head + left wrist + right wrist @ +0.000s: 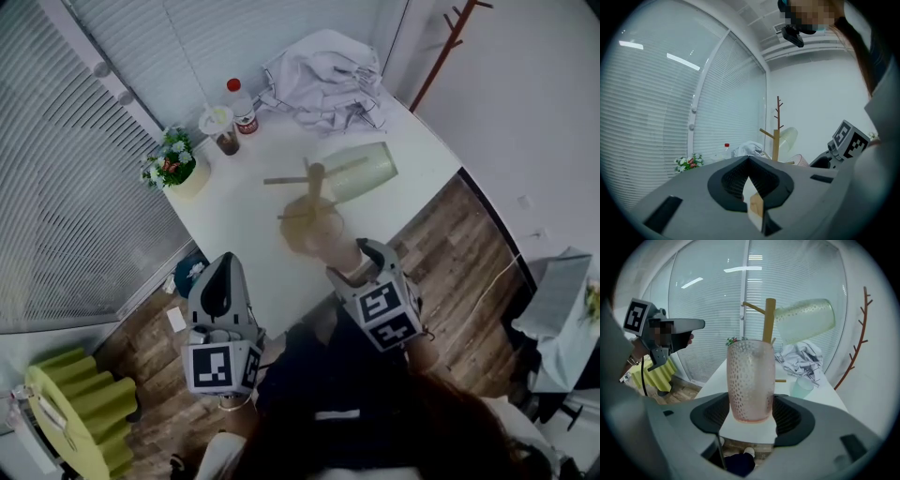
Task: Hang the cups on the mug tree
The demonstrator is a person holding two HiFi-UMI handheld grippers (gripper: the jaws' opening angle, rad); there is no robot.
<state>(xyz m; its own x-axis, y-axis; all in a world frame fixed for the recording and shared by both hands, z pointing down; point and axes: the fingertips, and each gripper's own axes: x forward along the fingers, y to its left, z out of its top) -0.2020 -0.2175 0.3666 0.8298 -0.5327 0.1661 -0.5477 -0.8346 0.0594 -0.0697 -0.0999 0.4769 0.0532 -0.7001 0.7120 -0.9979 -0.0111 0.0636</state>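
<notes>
A wooden mug tree (pixel 314 192) stands mid-table, and a pale green cup (pixel 361 169) hangs tilted on one of its pegs. My right gripper (pixel 352 264) is shut on a pink dimpled cup (pixel 314 236) and holds it just in front of the tree's base. In the right gripper view the pink cup (pixel 750 380) stands upright between the jaws of that gripper (pixel 752 411), with the tree (pixel 768 319) and the hung cup (pixel 806 319) behind it. My left gripper (pixel 217 281) hangs off the table's near edge, and in its own view this gripper (pixel 749 161) is shut and empty.
A second pale green cup (pixel 802 389) sits on the table to the right of the tree. At the back lie a crumpled cloth (pixel 323 80), a red-capped bottle (pixel 242 108), a lidded drink cup (pixel 223 127) and a flower pot (pixel 173 167). A coat rack (pixel 445 47) stands behind the table.
</notes>
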